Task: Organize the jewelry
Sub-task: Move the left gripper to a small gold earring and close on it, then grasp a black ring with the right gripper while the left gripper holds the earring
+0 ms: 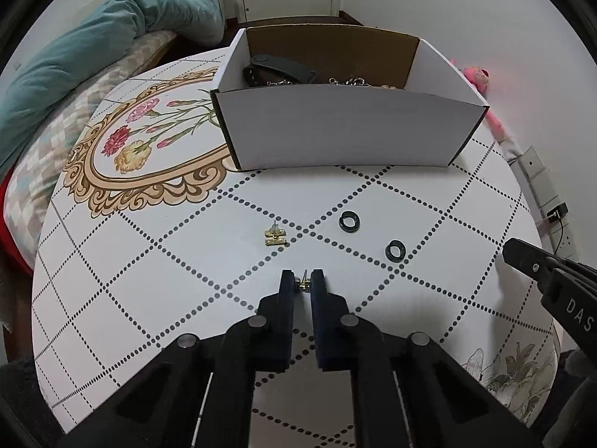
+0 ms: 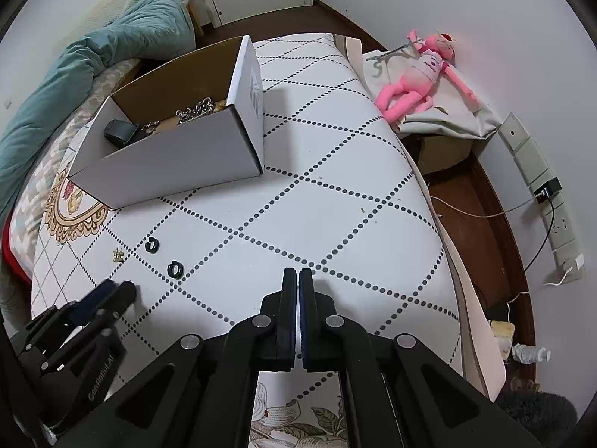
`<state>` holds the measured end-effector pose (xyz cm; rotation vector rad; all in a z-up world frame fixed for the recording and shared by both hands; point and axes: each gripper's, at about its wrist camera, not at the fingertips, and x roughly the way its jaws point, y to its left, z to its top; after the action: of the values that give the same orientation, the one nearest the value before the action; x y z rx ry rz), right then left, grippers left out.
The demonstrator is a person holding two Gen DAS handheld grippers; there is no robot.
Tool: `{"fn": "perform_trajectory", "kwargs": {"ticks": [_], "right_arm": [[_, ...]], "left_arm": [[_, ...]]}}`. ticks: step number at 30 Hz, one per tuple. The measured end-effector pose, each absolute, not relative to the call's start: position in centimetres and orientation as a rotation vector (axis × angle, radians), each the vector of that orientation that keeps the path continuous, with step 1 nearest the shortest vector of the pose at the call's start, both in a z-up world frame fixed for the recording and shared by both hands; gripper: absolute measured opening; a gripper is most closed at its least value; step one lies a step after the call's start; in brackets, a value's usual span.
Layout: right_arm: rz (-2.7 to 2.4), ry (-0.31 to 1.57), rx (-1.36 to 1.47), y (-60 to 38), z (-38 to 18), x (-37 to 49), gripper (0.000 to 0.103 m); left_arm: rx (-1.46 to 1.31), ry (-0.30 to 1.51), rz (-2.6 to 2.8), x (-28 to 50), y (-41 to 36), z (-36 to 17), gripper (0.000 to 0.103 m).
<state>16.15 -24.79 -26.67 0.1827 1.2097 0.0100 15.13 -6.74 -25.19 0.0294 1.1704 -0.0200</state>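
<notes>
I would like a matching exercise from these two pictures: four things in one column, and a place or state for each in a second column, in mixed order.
Things:
1. gold earring
2. second gold earring
3. silver chain
4. right gripper

Places or states:
A. lies inside the white cardboard box
B. shut, with nothing between its fingers
C. pinched between the fingers of the left gripper
D. lies free on the tablecloth, left of two dark rings

Pairs: 1-C, 2-D, 3-A, 4-B
</notes>
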Motion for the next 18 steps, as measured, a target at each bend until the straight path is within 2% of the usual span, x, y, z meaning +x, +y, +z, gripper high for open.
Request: {"fn": "perform_trajectory", "kwargs": {"ticks": [5, 7, 8, 9, 11, 18], "right_arm": [[0.028, 1.199, 0.192, -24.4, -26.1, 16.2, 0.002], [0.056, 1.196, 0.203, -24.0, -25.9, 16.3, 0.005], [0.073, 1.194, 0.208, -23.8, -25.8, 16.3, 0.015], [0.104, 1.192, 0.217, -23.3, -25.8, 16.5, 0.030], [0.149, 1.188, 0.220, -22.2, -25.7, 16.6, 0.044], [0.218, 1.200, 0.063, -16.6, -27.2, 17.8, 0.044]], "left_arm": [[0.005, 1.171, -0.023, 14.8, -6.0, -25.1, 0.006], [-0.003, 1.167, -0.016, 14.7, -5.3, -24.7, 0.006], [-0.005, 1.163, -0.009, 14.6, -4.7, -24.3, 0.006], [-0.008, 1.161, -0.002, 14.5, -4.2, -24.1, 0.006], [-0.007, 1.159, 0.016, 14.3, -3.2, -23.7, 0.006], [-0.027, 1.168, 0.089, 14.3, 0.6, -24.1, 0.006]]}}
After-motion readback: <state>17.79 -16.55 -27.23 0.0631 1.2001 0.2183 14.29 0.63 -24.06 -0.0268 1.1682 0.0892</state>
